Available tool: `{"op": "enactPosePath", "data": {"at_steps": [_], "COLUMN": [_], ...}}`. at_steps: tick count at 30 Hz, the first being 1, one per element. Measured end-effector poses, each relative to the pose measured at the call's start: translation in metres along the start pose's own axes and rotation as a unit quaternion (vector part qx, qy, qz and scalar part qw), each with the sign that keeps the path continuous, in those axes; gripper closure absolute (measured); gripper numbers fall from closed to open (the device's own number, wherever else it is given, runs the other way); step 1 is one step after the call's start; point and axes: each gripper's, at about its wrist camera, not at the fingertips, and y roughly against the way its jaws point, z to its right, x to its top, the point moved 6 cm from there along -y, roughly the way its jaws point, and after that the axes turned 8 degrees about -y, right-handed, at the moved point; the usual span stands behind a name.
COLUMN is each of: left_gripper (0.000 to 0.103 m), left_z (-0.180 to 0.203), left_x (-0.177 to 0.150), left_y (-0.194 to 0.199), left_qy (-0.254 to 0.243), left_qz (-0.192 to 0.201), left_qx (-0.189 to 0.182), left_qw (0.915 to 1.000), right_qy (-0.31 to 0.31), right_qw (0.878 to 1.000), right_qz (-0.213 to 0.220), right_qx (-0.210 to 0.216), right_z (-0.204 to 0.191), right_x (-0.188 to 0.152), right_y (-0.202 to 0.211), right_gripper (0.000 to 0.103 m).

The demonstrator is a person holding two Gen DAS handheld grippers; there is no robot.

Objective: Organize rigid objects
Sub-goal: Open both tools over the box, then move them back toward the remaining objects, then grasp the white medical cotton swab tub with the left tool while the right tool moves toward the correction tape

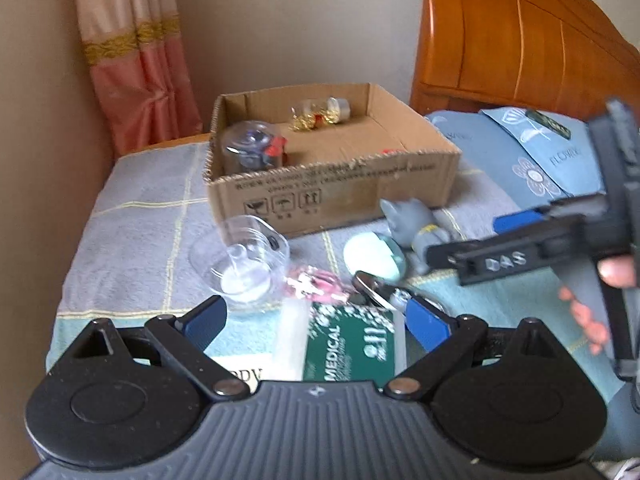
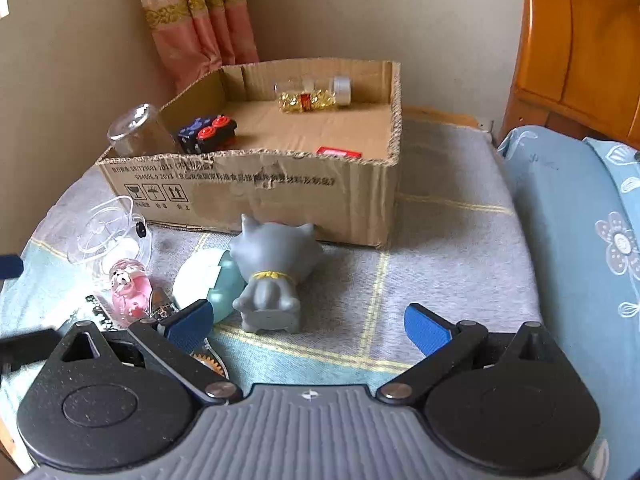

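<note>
An open cardboard box [image 1: 336, 196] [image 2: 280, 196] stands on the bed. It holds a glass jar [image 1: 248, 146] [image 2: 136, 130], a dark toy car with red wheels [image 2: 208, 134], a vial of gold bits [image 1: 320, 114] [image 2: 314, 94] and a small red item [image 2: 338, 153]. In front lie a grey cat figurine [image 2: 272, 280] [image 1: 416, 224], a white-teal oval case [image 1: 372, 254] [image 2: 204, 280], a clear plastic cup [image 1: 244, 268] [image 2: 108, 236], a pink charm [image 1: 316, 286] [image 2: 128, 292] and a green medical packet [image 1: 348, 344]. My left gripper [image 1: 316, 324] is open over the packet. My right gripper [image 2: 310, 326] is open just behind the cat figurine and also shows in the left wrist view [image 1: 512, 232].
The bed has a grey and teal checked blanket [image 2: 440, 260]. A blue flowered pillow [image 2: 580, 240] lies to the right. A wooden headboard [image 1: 520, 40] stands behind it. A pink curtain [image 1: 132, 60] hangs at the wall on the left. A metal clipper [image 1: 376, 290] lies near the packet.
</note>
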Motion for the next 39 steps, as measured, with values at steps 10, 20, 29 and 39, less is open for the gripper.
{"op": "enactPosePath", "data": {"at_steps": [10, 20, 29, 39], "left_gripper": [0.007, 0.011, 0.021, 0.021], "left_z": [0.011, 0.014, 0.015, -0.006], "left_x": [-0.023, -0.024, -0.023, -0.035], "left_y": [-0.015, -0.026, -0.03, -0.015], "left_qy": [-0.011, -0.021, -0.037, -0.039], "left_qz": [-0.028, -0.017, -0.017, -0.041], "left_qx": [-0.029, -0.059, -0.051, -0.014], "left_qw": [0.9991, 0.9979, 0.9979, 0.9983], "right_qy": [-0.013, -0.034, -0.01, -0.001], "right_qw": [1.0, 0.999, 1.0, 1.0], "right_qz": [-0.018, -0.021, -0.017, -0.02], "right_qx": [-0.004, -0.003, 0.001, -0.02], "right_z": [0.023, 0.037, 0.027, 0.04], "right_x": [-0.006, -0.011, -0.011, -0.016], "right_y": [-0.014, -0.013, -0.013, -0.01], "right_gripper": [0.0, 0.0, 0.0, 0.0]}}
